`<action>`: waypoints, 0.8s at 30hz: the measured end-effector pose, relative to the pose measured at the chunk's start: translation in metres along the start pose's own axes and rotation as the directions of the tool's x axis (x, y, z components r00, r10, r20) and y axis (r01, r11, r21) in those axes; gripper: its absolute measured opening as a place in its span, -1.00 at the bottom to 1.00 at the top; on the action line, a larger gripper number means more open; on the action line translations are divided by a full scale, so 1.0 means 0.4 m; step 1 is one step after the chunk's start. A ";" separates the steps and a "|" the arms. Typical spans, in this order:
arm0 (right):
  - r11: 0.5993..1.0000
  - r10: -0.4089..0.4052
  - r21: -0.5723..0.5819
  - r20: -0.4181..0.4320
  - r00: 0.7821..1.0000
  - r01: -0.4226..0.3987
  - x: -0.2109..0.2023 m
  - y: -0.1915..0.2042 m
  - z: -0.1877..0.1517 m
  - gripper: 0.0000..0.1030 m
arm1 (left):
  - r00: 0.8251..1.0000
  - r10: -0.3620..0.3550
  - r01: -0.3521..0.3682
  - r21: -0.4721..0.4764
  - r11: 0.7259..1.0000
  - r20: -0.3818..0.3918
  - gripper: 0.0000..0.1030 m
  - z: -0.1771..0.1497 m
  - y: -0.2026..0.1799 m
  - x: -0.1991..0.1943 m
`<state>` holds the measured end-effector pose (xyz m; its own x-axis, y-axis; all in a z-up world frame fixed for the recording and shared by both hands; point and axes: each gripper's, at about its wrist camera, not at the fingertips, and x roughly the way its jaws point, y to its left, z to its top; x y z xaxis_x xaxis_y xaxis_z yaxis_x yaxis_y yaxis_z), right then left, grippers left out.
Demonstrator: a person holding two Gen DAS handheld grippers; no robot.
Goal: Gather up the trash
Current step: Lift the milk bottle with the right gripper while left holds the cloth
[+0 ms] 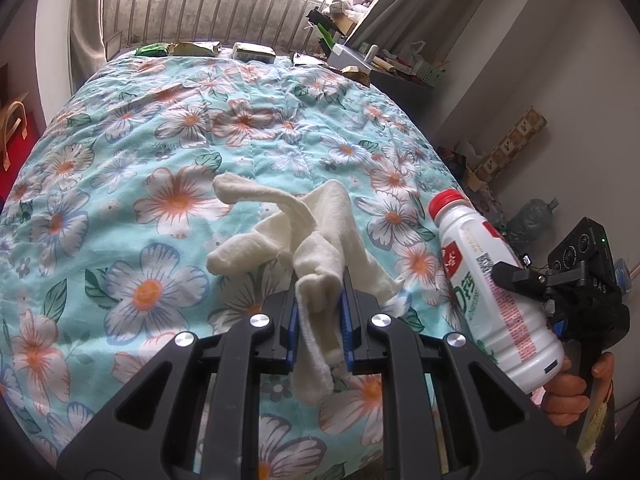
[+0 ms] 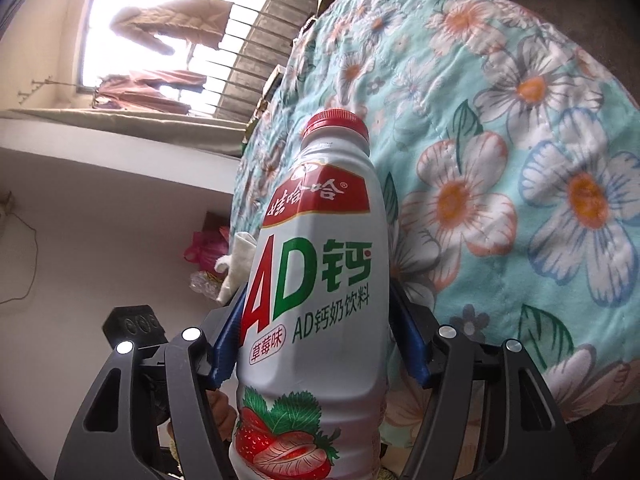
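Left gripper [image 1: 320,300] pinches a cream cloth [image 1: 316,240] between its blue pads [image 1: 347,320]. Cloth is bunched and limp; one strip hangs down between the fingers toward the camera, the rest trails forward, though whether it touches the floral quilt [image 1: 160,140] cannot be told. One curled end arches up at far left of the bundle.

Right gripper [image 2: 316,328] is clamped on a white milk-drink bottle [image 2: 316,280], red cap [image 2: 335,122] pointing away from the camera, blue pads pressing both sides of the body. Label shows red and green lettering and strawberries near the base. In the left wrist view the same bottle [image 1: 492,292] sits at the right, tilted, cap up and left, held over the quilt's right edge.

Far edge of the bed: a row of flat packets [image 1: 224,50] below the barred window [image 1: 224,4]. Cluttered shelf [image 1: 384,60] at far right.
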<state>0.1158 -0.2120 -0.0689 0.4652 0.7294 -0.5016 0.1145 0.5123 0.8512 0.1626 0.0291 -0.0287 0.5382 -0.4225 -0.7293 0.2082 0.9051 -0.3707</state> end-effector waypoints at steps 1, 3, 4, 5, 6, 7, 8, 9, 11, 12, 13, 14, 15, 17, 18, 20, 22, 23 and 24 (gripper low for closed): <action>1.000 0.010 0.002 0.003 1.000 -0.010 -0.004 -0.001 -0.001 0.25 | 1.000 -0.001 0.001 0.000 1.000 0.000 -0.71 0.000 0.002 -0.002; 1.000 0.027 0.005 0.012 1.000 -0.027 -0.016 -0.001 -0.002 0.25 | 1.000 0.000 0.000 0.001 1.000 0.000 -0.71 0.001 0.001 -0.002; 0.999 0.032 0.004 0.018 0.999 -0.032 -0.023 0.001 -0.002 0.25 | 1.000 0.000 0.000 0.002 1.000 0.001 -0.71 0.001 -0.002 -0.002; 0.999 0.036 0.003 0.023 0.999 -0.036 -0.026 0.002 -0.004 0.25 | 1.000 -0.001 0.001 0.004 1.000 0.001 -0.71 0.003 -0.003 -0.002; 0.999 0.043 0.004 0.029 0.999 -0.043 -0.033 0.003 -0.004 0.25 | 1.000 -0.002 0.002 0.005 1.000 0.003 -0.71 0.004 0.002 -0.006; 0.999 0.049 0.006 0.033 0.998 -0.049 -0.039 0.002 -0.004 0.25 | 1.000 -0.002 0.002 0.006 1.000 0.005 -0.71 0.004 -0.001 -0.008; 0.998 0.055 0.007 0.037 0.998 -0.055 -0.045 0.001 -0.005 0.25 | 1.000 -0.003 0.003 0.007 1.000 0.007 -0.71 0.005 0.001 -0.011; 0.998 0.063 0.008 0.043 0.997 -0.063 -0.053 0.000 -0.005 0.25 | 1.000 -0.004 0.004 0.009 1.000 0.009 -0.71 0.006 -0.001 -0.014; 0.997 0.073 0.011 0.052 0.996 -0.074 -0.067 -0.004 -0.006 0.25 | 1.000 -0.008 0.008 0.015 1.000 0.014 -0.71 0.008 -0.001 -0.022; 0.997 0.078 0.011 0.056 0.995 -0.078 -0.075 -0.007 -0.007 0.25 | 1.000 -0.010 0.010 0.018 1.000 0.017 -0.71 0.008 0.000 -0.027; 0.996 0.082 0.011 0.061 0.995 -0.083 -0.082 -0.008 -0.007 0.25 | 1.000 -0.012 0.012 0.021 1.000 0.018 -0.71 0.008 -0.004 -0.030; 0.996 0.087 0.011 0.069 0.994 -0.088 -0.091 -0.009 -0.008 0.25 | 1.000 -0.014 0.014 0.025 1.000 0.019 -0.71 0.009 -0.008 -0.033; 0.996 0.090 0.011 0.074 0.993 -0.091 -0.097 -0.009 -0.008 0.25 | 1.000 -0.017 0.016 0.030 0.999 0.021 -0.71 0.011 -0.009 -0.039; 0.995 0.099 0.012 0.086 0.991 -0.101 -0.112 -0.012 -0.010 0.25 | 1.000 -0.020 0.019 0.039 0.999 0.023 -0.71 0.015 -0.015 -0.040; 0.994 0.105 0.013 0.094 0.990 -0.107 -0.122 -0.014 -0.011 0.25 | 0.999 -0.022 0.021 0.043 0.999 0.024 -0.71 0.016 -0.018 -0.043; 0.993 0.112 0.013 0.106 0.988 -0.114 -0.138 -0.019 -0.012 0.25 | 0.999 -0.027 0.025 0.054 0.998 0.027 -0.71 0.019 -0.028 -0.049; 0.992 0.122 0.015 0.123 0.985 -0.125 -0.159 -0.026 -0.012 0.25 | 0.999 -0.035 0.033 0.066 0.997 0.030 -0.71 0.023 -0.040 -0.055; 0.991 0.129 0.016 0.135 0.982 -0.132 -0.174 -0.031 -0.013 0.25 | 0.999 -0.039 0.036 0.073 0.997 0.031 -0.71 0.024 -0.053 -0.056; 0.991 0.132 0.017 0.144 0.981 -0.136 -0.181 -0.029 -0.014 0.25 | 0.999 -0.042 0.039 0.081 0.996 0.032 -0.71 0.024 -0.061 -0.062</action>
<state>0.0760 -0.2682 -0.0433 0.5976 0.7177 -0.3573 0.0650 0.4008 0.9139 0.1520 0.0180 0.0038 0.5550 -0.4581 -0.6944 0.2944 0.8889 -0.3510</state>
